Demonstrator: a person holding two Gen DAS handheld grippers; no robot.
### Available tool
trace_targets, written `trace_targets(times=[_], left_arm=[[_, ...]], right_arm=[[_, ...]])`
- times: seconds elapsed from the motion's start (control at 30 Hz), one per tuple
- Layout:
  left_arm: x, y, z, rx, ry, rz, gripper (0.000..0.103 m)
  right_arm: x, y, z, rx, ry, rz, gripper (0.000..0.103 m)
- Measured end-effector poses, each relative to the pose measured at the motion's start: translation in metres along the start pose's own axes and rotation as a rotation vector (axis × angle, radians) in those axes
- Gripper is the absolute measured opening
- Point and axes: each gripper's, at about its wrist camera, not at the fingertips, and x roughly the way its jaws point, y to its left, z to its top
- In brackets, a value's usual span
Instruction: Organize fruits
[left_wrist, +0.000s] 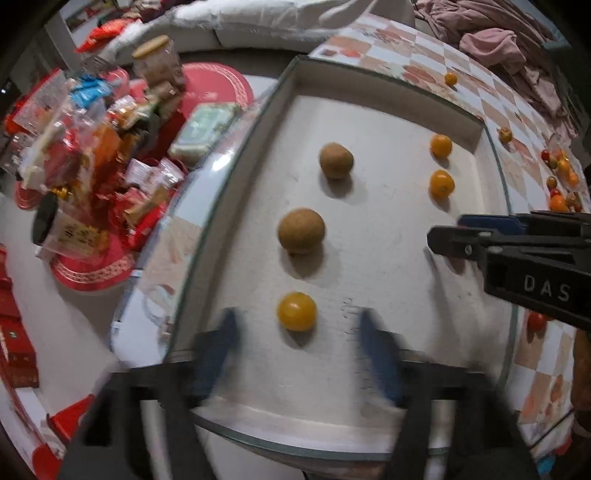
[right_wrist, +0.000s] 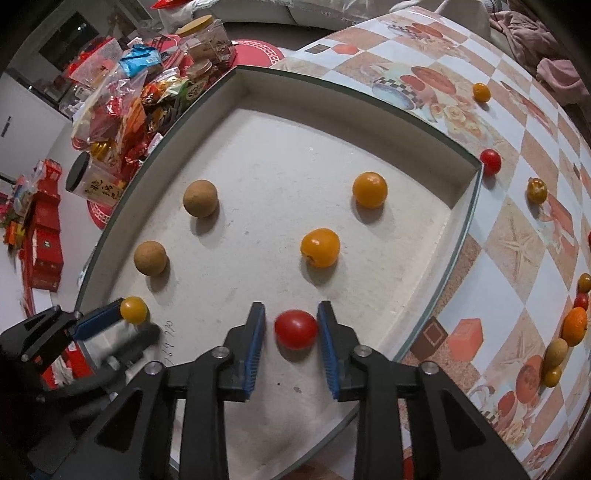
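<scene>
A white tray (left_wrist: 388, 122) holds two brown round fruits (left_wrist: 301, 230) (left_wrist: 336, 160), two orange tomatoes (left_wrist: 441, 183) (left_wrist: 440, 145) and a yellow tomato (left_wrist: 297, 311). My left gripper (left_wrist: 295, 332) is open, its blue pads on either side of the yellow tomato and apart from it. My right gripper (right_wrist: 291, 325) is open around a red tomato (right_wrist: 296, 329) that rests on the tray floor (right_wrist: 266, 155). The right gripper also shows in the left wrist view (left_wrist: 443, 232), and the left gripper in the right wrist view (right_wrist: 122, 321).
Loose small fruits (right_wrist: 570, 326) (right_wrist: 490, 161) (right_wrist: 481, 92) lie on the checkered tablecloth (right_wrist: 517, 236) right of the tray. Snack bags and jars (left_wrist: 92, 140) crowd a low table to the left. Pink cloth (left_wrist: 509, 48) lies at the back right.
</scene>
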Motion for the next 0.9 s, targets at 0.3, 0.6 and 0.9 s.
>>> trace_targets(times=[0.3,0.6,0.9], left_arm=[[-0.003,-0.001,0.003,0.027,0.018,-0.001,0.075],[-0.018,-0.036,0.023,0.124,-0.002,-0.025,0.075],[-0.037,-0.110,0.057,0.263,-0.042,-0.099,0.075]], right_arm=[[-0.016,-0.006,0.002,0.052,-0.036,0.033,0.071],[-0.061,-0.033,0.003,0.156,-0.141,0.053,0.080],[-0.096,-0.115,-0.036,0.348,-0.190,-0.021,0.080]])
